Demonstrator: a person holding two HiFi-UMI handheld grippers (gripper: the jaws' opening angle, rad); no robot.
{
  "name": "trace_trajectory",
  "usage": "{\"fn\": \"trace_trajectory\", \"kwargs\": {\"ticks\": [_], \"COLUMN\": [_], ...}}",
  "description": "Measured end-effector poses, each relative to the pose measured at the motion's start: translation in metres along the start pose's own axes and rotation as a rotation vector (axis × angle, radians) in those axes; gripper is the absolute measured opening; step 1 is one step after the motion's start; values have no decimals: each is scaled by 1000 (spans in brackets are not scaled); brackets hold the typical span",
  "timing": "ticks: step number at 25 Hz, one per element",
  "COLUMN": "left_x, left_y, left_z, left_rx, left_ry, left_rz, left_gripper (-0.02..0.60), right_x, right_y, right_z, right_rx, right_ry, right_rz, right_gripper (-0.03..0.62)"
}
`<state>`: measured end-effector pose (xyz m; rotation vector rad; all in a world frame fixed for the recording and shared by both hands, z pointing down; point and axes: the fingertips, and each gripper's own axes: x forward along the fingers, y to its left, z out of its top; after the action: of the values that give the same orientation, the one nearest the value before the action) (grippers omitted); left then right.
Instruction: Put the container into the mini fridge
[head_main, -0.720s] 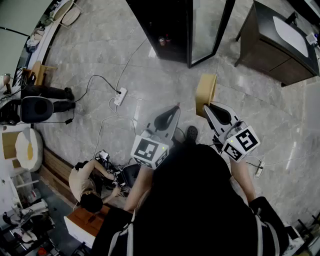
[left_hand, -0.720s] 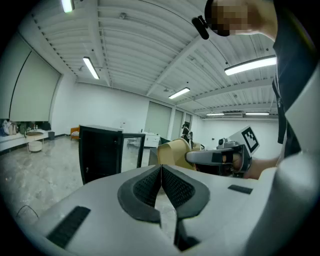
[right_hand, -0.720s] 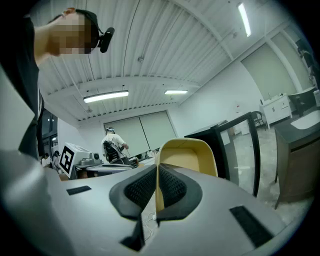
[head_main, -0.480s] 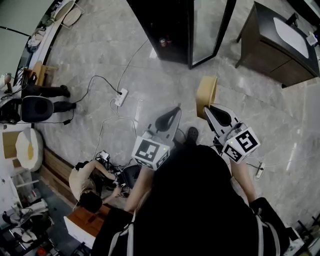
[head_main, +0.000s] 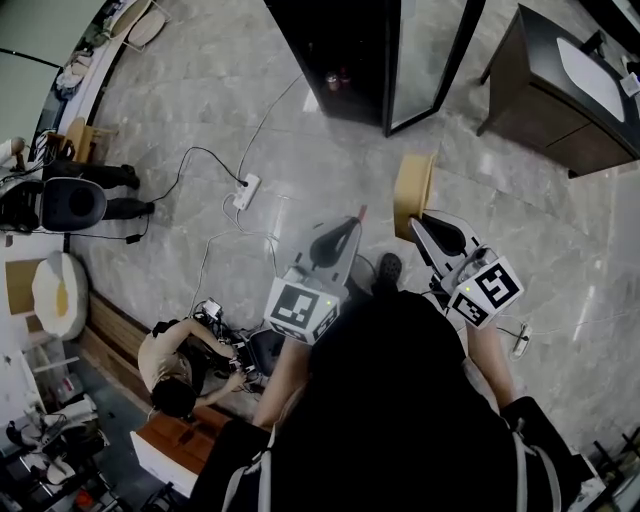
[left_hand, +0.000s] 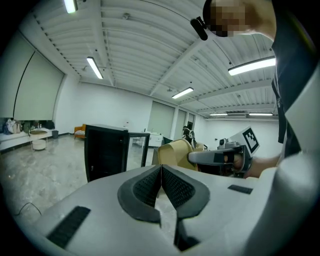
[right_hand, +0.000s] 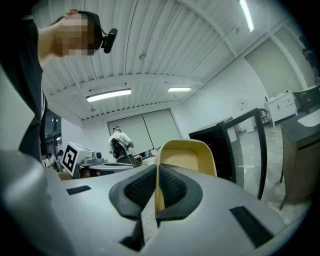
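With the scene barely changed over the past moment, the right claw (head_main: 424, 214) stays clamped on the rim of the tan container (head_main: 412, 185), short of the open mini fridge (head_main: 335, 50), the left claw (head_main: 356, 214) shut and empty, insertion still ahead.

The tan open plastic container (head_main: 412, 190) is tipped on its side, near the black mini fridge (head_main: 335, 50), whose glass door (head_main: 427, 55) stands open.

A white power strip (head_main: 246, 190) lies on the grey floor (head_main: 180, 90) — dark cabinet (head_main: 535, 100) well apart.
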<state>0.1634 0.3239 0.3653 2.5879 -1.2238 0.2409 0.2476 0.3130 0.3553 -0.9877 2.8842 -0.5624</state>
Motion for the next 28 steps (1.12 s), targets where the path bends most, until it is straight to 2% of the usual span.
{"fn": "trace_trajectory", "kwargs": {"ticks": [9,21,28], "left_x": [-6,-1,-9], "left_y": [80,216,281], "left_z": [3,35,38], "left_rx": [-23,25,27], "left_ry": [1,5,20], "left_rz": [-18,-189,-254], "left_gripper": [33,32,34], "right_x": [73,218,281], "right_y": [-3,-1,4], "right_z": [-2,13,15], "right_rx": [6,-31,-70], "right_ry": [32,20,40], "right_rz": [-48,-185,-238], "right_gripper": [29,29,29]}}
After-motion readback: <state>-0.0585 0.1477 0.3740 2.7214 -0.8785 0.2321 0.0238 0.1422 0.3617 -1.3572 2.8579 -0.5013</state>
